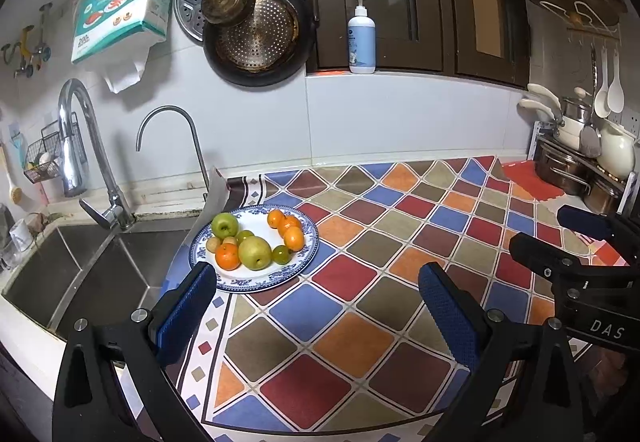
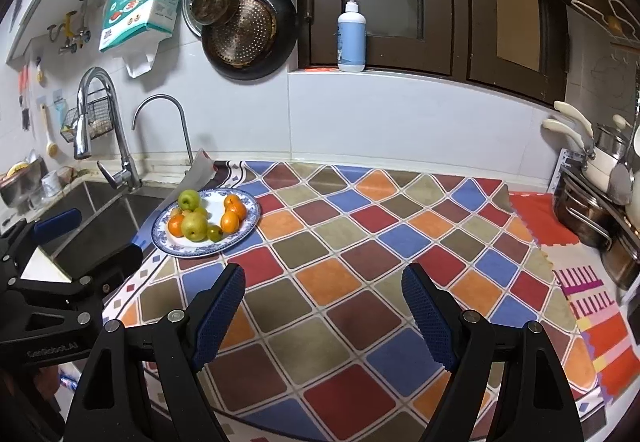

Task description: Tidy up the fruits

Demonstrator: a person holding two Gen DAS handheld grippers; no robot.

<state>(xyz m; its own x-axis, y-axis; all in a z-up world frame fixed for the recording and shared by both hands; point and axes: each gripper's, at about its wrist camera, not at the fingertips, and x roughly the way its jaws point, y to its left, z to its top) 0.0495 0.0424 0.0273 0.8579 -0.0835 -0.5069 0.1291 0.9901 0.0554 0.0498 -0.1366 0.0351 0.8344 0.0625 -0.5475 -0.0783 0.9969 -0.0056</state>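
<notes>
Kitchen counter [image 1: 360, 302], diamond-patterned cloth | blue-rimmed plate [image 1: 308, 242] holds all fruit | left gripper [image 1: 316, 302], right gripper [image 2: 324, 302] spread, empty | judged done; next: withdraw

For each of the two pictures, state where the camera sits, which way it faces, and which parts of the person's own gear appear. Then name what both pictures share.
Left wrist view: sits on the left tongs, facing the plate of fruit by the sink; right tongs show at the right edge.
Right wrist view: sits on the right tongs, facing the patterned cloth; left tongs show at left.
Shared: plate, sink, pans, bottle.
</notes>
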